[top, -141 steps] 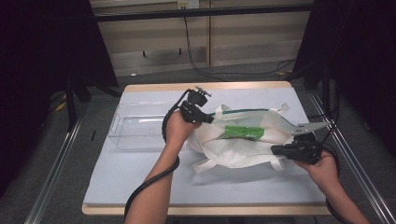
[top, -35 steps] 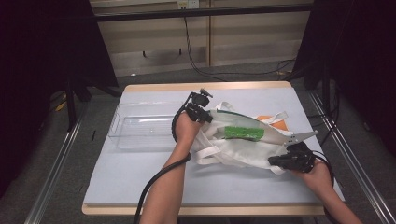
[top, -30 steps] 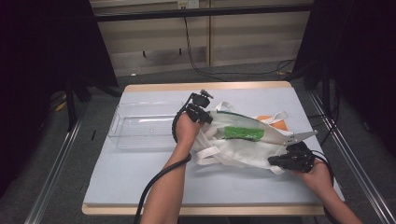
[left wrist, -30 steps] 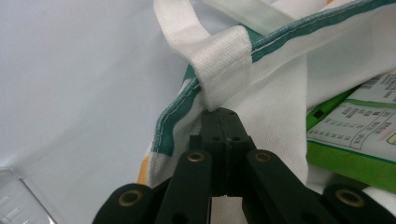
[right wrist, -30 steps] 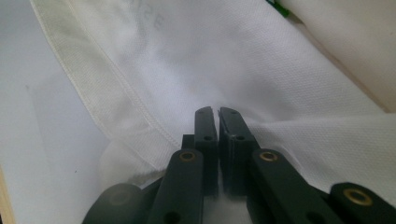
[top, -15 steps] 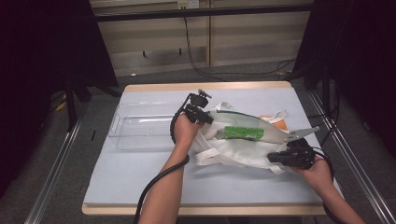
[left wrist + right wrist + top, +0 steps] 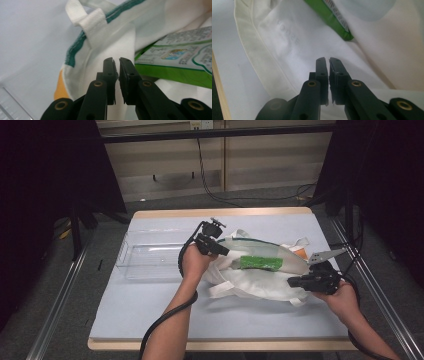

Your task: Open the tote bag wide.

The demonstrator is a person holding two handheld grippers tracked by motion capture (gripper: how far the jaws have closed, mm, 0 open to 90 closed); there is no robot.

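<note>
Left claw [image 7: 223,251] pinches the cloth of the white tote bag [image 7: 260,277] near its green-trimmed mouth; in the left gripper view its 2 jaws are pressed almost together on a fold just below a handle strap [image 7: 96,26]. Right claw [image 7: 295,282] grips the bag's opposite end, jaws likewise nearly closed on white fabric in the right gripper view.

Between the 2 claws the bag lies stretched across the middle of the bench [image 7: 150,315], toward its right edge, mouth facing the far side. A green packet [image 7: 260,263] rests in the opening, partly inside.

Judging by its folds, the bag is soft, light and limp: it will sag and crumple wherever it is not held, so the hemmed rim or a strap gives the surest grip, since single layers may slip. The packet looks flat, light and slick, and could slide out if the mouth tips down.

A clear plastic tray [image 7: 150,257] sits just left of the bag, toward the far left corner. Open bench lies along the near edge and near left corner; the right claw is close to the right edge, leaving little room there.
</note>
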